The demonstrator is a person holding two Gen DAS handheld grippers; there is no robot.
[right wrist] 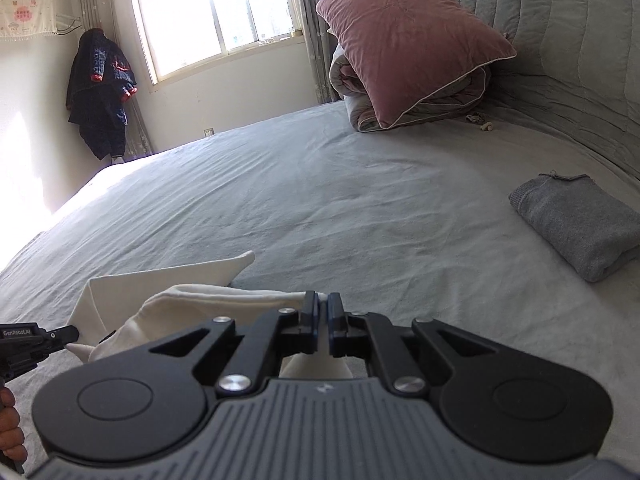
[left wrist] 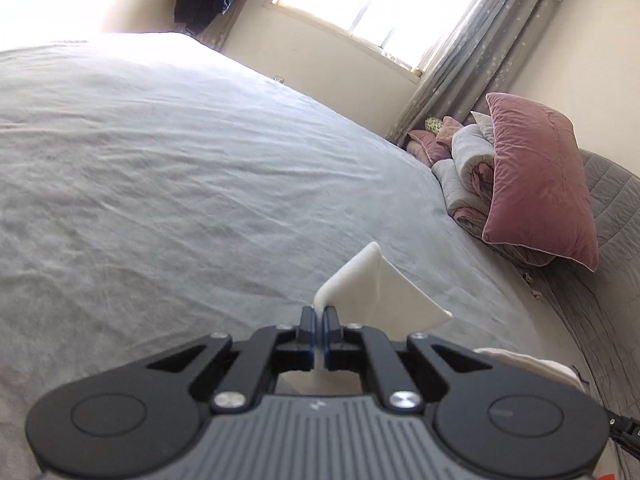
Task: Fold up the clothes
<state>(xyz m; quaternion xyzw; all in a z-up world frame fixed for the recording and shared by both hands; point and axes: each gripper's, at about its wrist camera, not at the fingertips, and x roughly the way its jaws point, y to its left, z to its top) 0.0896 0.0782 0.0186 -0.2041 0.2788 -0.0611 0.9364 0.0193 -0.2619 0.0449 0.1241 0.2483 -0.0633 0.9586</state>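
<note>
A cream white garment [right wrist: 168, 304] is lifted above the grey bed sheet [right wrist: 320, 200]. My right gripper [right wrist: 323, 308] is shut on one edge of it, and the cloth runs leftward from the jaws. In the right wrist view the left gripper [right wrist: 74, 332] pinches the garment's other end at the far left. In the left wrist view my left gripper [left wrist: 319, 320] is shut on a fold of the white garment [left wrist: 372, 288], whose corner sticks up past the fingertips. A folded grey garment [right wrist: 580, 224] lies on the bed to the right.
A pink pillow [right wrist: 404, 36] leans on a rolled grey duvet [right wrist: 360, 92] by the padded headboard [right wrist: 560, 40]. Dark clothes [right wrist: 100, 92] hang in the far corner beside the window. A person's hand [right wrist: 10, 428] holds the left gripper's handle. The bed sheet [left wrist: 160, 160] stretches wide ahead.
</note>
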